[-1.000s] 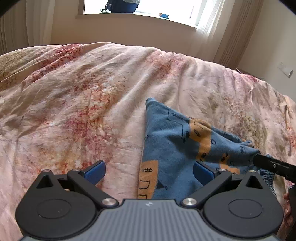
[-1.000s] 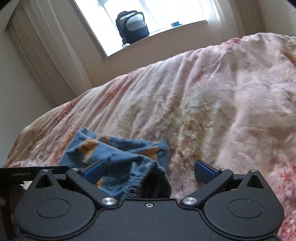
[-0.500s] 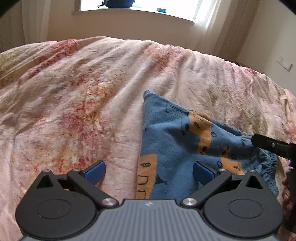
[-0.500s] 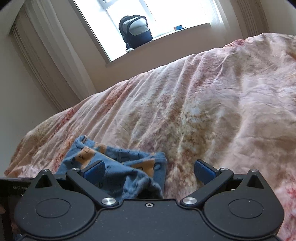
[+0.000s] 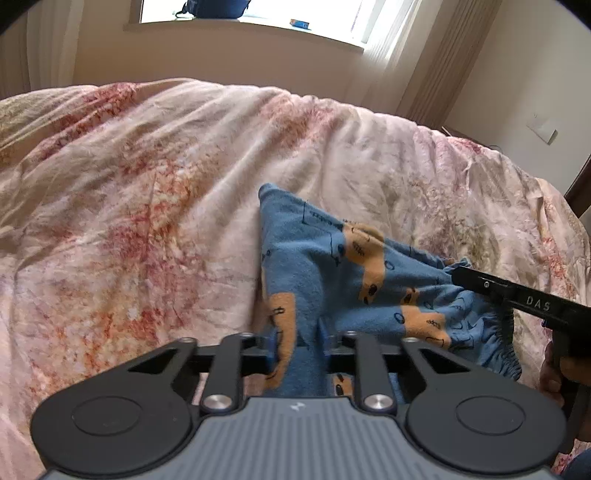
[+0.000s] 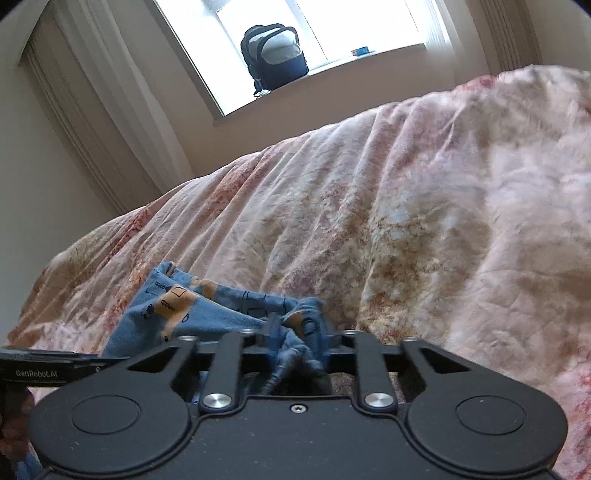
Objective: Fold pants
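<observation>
Small blue pants [image 5: 332, 273] with orange vehicle prints lie crumpled on a pink floral bedcover [image 5: 147, 221]. My left gripper [image 5: 299, 341] is closing its jaws on the near edge of the pants, and the cloth is pinched between them. In the right wrist view the pants [image 6: 207, 314] bunch up at my right gripper [image 6: 295, 343], whose jaws are also closing with the gathered waistband end between them. The right gripper's black finger [image 5: 517, 299] shows at the elastic waistband in the left wrist view.
The bedcover [image 6: 443, 221] spreads wide beyond the pants. A dark backpack [image 6: 275, 55] and a small blue box [image 5: 300, 23] sit on the window sill. Curtains hang on both sides. A person's hand [image 5: 554, 373] holds the right gripper.
Both grippers went from wide open to pinched on the pants. The cloth has bunched up between each pair of fingers. Neither hand has shifted much.
</observation>
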The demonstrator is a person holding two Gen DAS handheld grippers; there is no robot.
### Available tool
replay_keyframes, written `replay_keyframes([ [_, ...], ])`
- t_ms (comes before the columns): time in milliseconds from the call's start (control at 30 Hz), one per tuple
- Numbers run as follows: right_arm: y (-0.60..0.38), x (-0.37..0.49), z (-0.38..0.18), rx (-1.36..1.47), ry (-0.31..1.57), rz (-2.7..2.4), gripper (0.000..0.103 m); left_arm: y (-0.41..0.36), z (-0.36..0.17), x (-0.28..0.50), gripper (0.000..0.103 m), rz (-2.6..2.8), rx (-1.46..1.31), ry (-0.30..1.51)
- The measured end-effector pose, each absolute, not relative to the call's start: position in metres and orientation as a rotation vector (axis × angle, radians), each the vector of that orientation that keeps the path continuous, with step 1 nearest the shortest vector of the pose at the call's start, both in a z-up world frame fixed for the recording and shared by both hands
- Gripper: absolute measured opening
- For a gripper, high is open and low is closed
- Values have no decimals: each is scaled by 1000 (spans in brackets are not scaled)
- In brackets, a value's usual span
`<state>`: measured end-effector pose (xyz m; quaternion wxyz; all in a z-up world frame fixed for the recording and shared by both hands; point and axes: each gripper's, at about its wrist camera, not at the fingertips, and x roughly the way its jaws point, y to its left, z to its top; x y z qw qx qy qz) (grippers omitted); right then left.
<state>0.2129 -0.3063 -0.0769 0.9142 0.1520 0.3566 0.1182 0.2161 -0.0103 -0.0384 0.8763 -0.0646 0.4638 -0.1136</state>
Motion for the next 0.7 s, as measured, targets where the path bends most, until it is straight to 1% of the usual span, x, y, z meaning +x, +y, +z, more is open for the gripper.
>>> replay_keyframes([
  [100, -294, 208, -66, 242, 693, 231, 12, -8, -31, 216, 16, -244, -160, 948],
  [233, -283, 208, -42, 209, 615, 238, 10, -1, -19, 223, 16, -257, -207, 901],
  [400, -273, 235, -18, 160, 530, 254, 10, 5, -9, 241, 16, -222, -212, 807],
  [500, -267, 258, -18, 151, 522, 251, 10, 13, -14, 254, 16, -207, -250, 810],
  [600, -261, 276, -28, 150, 551, 249, 10, 23, -28, 263, 16, -197, -291, 849],
  [700, -255, 284, -38, 129, 580, 238, 11, 29, -35, 268, 20, -193, -314, 871],
])
